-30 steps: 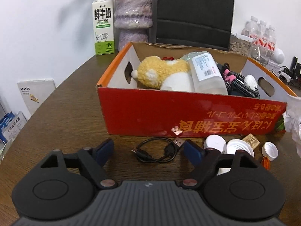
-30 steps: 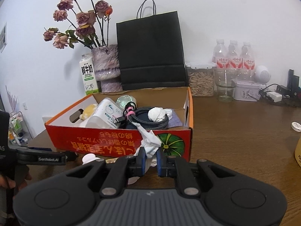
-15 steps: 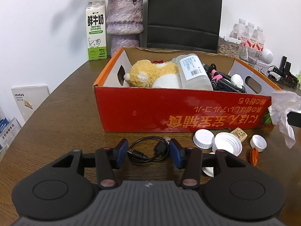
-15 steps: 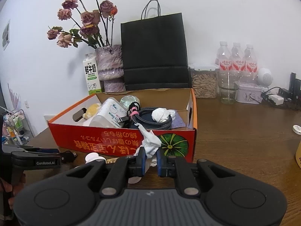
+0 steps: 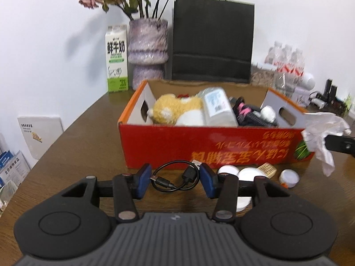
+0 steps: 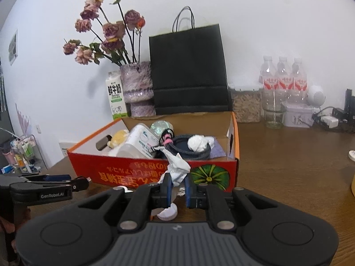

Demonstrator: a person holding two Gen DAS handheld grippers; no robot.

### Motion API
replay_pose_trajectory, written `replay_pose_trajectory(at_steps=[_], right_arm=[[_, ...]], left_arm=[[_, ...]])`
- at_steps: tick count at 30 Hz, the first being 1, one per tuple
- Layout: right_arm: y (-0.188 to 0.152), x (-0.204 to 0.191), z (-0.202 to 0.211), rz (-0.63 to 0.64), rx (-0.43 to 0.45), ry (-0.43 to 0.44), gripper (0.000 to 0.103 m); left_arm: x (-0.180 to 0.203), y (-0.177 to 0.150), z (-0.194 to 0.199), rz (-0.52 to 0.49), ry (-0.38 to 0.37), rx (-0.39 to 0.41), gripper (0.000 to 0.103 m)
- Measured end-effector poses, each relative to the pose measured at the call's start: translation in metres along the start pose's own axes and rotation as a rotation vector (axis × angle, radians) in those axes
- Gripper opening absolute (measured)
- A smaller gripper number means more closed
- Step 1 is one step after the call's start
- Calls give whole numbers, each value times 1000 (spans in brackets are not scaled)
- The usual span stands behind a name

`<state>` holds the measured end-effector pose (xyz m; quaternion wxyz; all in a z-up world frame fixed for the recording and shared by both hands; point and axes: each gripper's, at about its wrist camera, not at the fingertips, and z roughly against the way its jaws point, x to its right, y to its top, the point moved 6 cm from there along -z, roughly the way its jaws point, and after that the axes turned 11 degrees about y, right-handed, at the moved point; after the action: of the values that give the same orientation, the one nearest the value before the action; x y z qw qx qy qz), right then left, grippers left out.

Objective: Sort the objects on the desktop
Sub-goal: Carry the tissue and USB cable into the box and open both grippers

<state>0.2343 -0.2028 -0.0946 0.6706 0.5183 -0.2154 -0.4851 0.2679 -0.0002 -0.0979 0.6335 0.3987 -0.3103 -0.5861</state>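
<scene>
Caps lie beside cable, red box behind them.

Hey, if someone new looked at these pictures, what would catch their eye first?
Probably the red cardboard box mid-table, crammed with a yellow plush toy and cables. Next, the crumpled white tissue pinched in the right tongs, and the dried roses behind.
</scene>
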Motion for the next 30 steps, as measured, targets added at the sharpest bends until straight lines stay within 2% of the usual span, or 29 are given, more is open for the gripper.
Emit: replay_pose_trajectory(at_steps=[8,15,21,30], right_arm=[[28,-6,7,24,54,-5,11],[62,-2,0,48,96,-29,11],[84,3,-21,64,114,-35,11],[97,22,-63,59,102,-43,11]], left_arm=[[7,33,19,20,-47,80,49],[11,73,13,39,-61,131,49],[13,95,-5,58,-41,142,49],[11,115,-48,101,-21,128,49]])
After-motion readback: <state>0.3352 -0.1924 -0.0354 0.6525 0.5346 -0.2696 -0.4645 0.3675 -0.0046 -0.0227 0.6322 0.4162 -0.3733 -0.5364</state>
